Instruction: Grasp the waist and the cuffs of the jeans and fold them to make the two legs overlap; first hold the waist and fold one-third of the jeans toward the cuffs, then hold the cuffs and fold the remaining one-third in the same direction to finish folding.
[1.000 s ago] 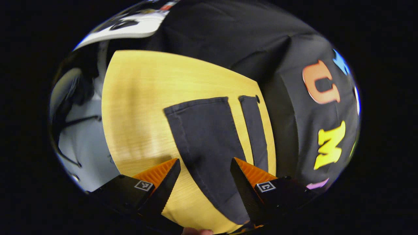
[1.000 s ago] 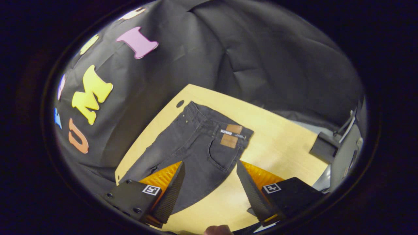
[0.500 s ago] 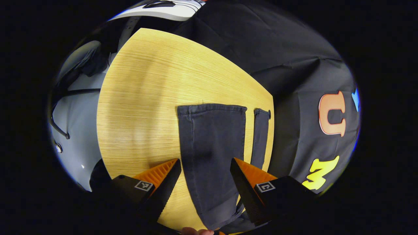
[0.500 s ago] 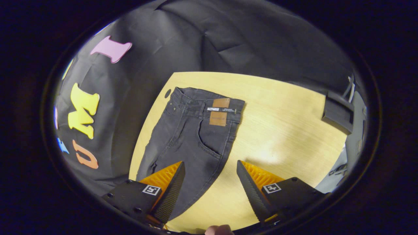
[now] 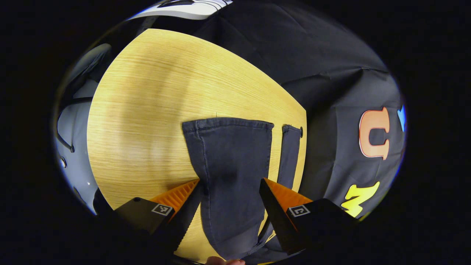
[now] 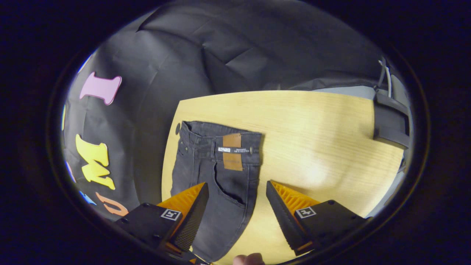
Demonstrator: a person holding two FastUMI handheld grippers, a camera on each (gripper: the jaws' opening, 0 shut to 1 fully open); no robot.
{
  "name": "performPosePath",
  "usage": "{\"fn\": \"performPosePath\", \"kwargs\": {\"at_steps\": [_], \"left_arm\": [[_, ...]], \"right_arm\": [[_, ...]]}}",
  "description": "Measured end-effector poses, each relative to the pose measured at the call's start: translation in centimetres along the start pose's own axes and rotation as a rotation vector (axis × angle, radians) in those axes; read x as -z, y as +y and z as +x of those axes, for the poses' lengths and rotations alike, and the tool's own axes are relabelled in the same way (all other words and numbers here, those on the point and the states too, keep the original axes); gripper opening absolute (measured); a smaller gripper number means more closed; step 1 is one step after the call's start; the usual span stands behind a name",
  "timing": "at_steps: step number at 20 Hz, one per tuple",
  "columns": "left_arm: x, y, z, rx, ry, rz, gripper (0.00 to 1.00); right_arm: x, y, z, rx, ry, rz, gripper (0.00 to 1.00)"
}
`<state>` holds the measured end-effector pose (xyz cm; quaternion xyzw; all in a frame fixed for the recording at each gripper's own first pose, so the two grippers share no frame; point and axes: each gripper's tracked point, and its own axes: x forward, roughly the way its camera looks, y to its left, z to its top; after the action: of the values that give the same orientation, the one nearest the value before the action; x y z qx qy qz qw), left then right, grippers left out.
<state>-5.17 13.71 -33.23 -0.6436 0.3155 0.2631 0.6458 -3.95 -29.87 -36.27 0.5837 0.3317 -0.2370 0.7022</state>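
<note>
Jeans (image 6: 217, 165): dark matt denim, leather-look waist patch (image 6: 232, 151). Table (image 5: 147, 110): light wood grain, smooth satin finish.

Jeans (image 6: 217, 173) flat on table (image 6: 312, 125), along its wall-side edge.

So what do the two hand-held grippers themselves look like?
Each hand-held gripper, left and right, has two wedge-shaped fingers with ribbed faces on black blocky mounts. Every mount carries a small square black-and-white marker. No cables or sleeves show on them.

Dark jeans (image 6: 217, 173) flat, unfolded, legs (image 5: 232, 162) apart.
</note>
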Motion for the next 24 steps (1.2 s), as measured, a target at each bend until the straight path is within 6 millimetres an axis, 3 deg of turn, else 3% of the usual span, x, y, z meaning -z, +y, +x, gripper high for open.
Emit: {"fn": "performPosePath", "kwargs": {"at_steps": [2,3,6,7,9,10,11,12,13,14,15,16,18,19,23,24], "left_arm": [[0.2,-0.6,0.2,0.007,0.006,0.006,0.98],[0.3,-0.7,0.5,0.011,0.011,0.014,0.98],[0.2,-1.3,1.2,0.017,0.023,0.02,0.98],[0.2,-1.6,1.6,0.019,0.031,0.023,0.98],[0.5,-1.8,2.0,0.009,0.052,0.039,0.97],[0.5,-1.8,2.3,0.007,0.061,0.045,0.92],[0.6,-1.8,2.6,0.003,0.069,0.047,0.88],[0.4,-1.6,2.8,-0.002,0.07,0.043,0.91],[0.2,-1.3,3.1,-0.015,0.067,0.036,0.85],[0.2,-1.0,3.3,-0.026,0.064,0.027,0.61],[0.1,-0.6,3.5,-0.042,0.063,0.017,0.54],[-0.1,-0.2,3.5,-0.057,0.054,0.001,0.25],[0.1,-0.3,3.8,-0.05,0.064,-0.001,0.17],[0.1,-0.3,3.7,-0.046,0.068,0.001,0.16],[0.1,-1.2,2.9,-0.009,0.076,0.017,0.05],[0.2,-1.6,2.4,0.0,0.082,0.026,0.05]], "right_arm": [[-0.2,0.9,1.0,-0.023,0.016,-0.01,0.97],[-0.1,0.9,1.3,-0.027,0.024,-0.026,0.92],[-0.2,2.0,2.2,-0.036,0.045,-0.047,0.94],[-0.1,2.4,2.5,-0.044,0.05,-0.046,0.91],[-0.3,2.4,2.6,-0.043,0.042,-0.026,0.98],[-0.4,2.0,2.6,-0.033,0.038,-0.012,0.91],[-0.4,1.8,2.6,-0.022,0.036,0.008,0.9],[-0.3,1.5,3.0,-0.003,0.033,0.018,0.84],[-0.1,0.8,3.4,0.029,0.04,0.015,0.8],[-0.2,0.1,3.6,0.067,0.042,0.009,0.59],[-0.4,-0.5,3.7,0.091,0.041,0.018,0.38],[-0.3,-0.2,3.9,0.089,0.053,0.038,0.17],[-0.2,-0.2,3.9,0.087,0.068,0.087,0.24],[-0.2,-0.1,4.1,0.086,0.087,0.102,0.02],[-0.6,0.5,3.1,0.061,0.1,0.038,0.02],[-0.5,1.0,2.7,0.047,0.1,0.03,0.06]]}}
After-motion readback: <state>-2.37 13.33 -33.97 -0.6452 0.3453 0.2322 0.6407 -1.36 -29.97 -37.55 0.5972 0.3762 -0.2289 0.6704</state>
